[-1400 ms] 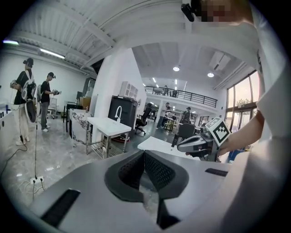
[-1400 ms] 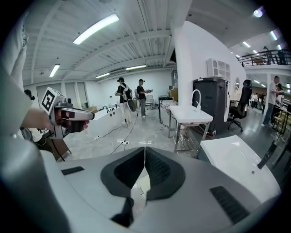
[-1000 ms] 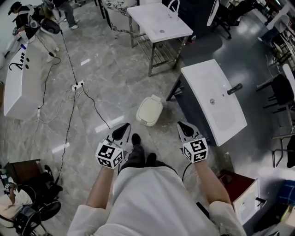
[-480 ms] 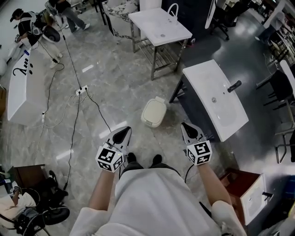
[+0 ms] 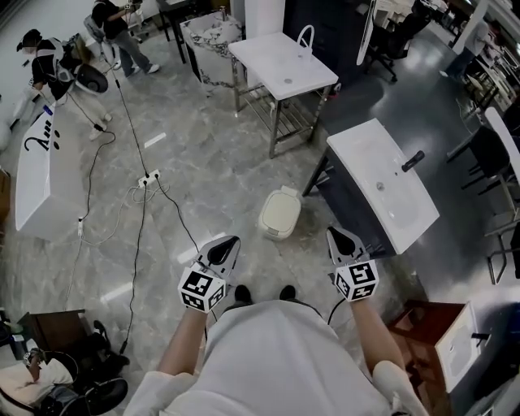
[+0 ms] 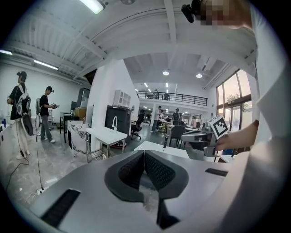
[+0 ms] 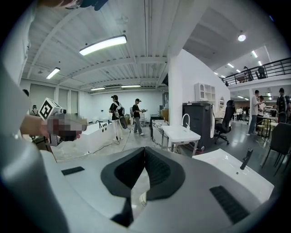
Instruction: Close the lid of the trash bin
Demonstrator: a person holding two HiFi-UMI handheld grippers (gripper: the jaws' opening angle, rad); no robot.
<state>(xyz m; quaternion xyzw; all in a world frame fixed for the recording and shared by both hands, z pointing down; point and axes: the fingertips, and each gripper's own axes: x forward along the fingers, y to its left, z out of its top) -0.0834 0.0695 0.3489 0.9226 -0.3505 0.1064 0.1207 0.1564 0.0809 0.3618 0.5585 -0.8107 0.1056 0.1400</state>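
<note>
A small cream trash bin (image 5: 280, 214) stands on the marble floor beside the dark cabinet, its lid down flat. My left gripper (image 5: 228, 242) hangs in the air well short of the bin and to its left, shut and empty. My right gripper (image 5: 335, 234) is held level with it, to the bin's right, also shut with nothing in it. In the left gripper view the jaws (image 6: 144, 153) meet at the tips. The right gripper view shows its jaws (image 7: 144, 149) touching too, with a sliver of the bin (image 7: 142, 199) below them.
A white sink top (image 5: 382, 183) on a dark cabinet stands right of the bin. A white table (image 5: 281, 55) on metal legs is farther ahead. Black cables (image 5: 138, 219) and a power strip (image 5: 148, 179) lie on the floor at left. People (image 5: 114, 20) stand far off by a white bathtub (image 5: 32, 171).
I have stepped back from the bin, which now lies farther ahead. Both grippers have risen and pulled away from it, still shut.
</note>
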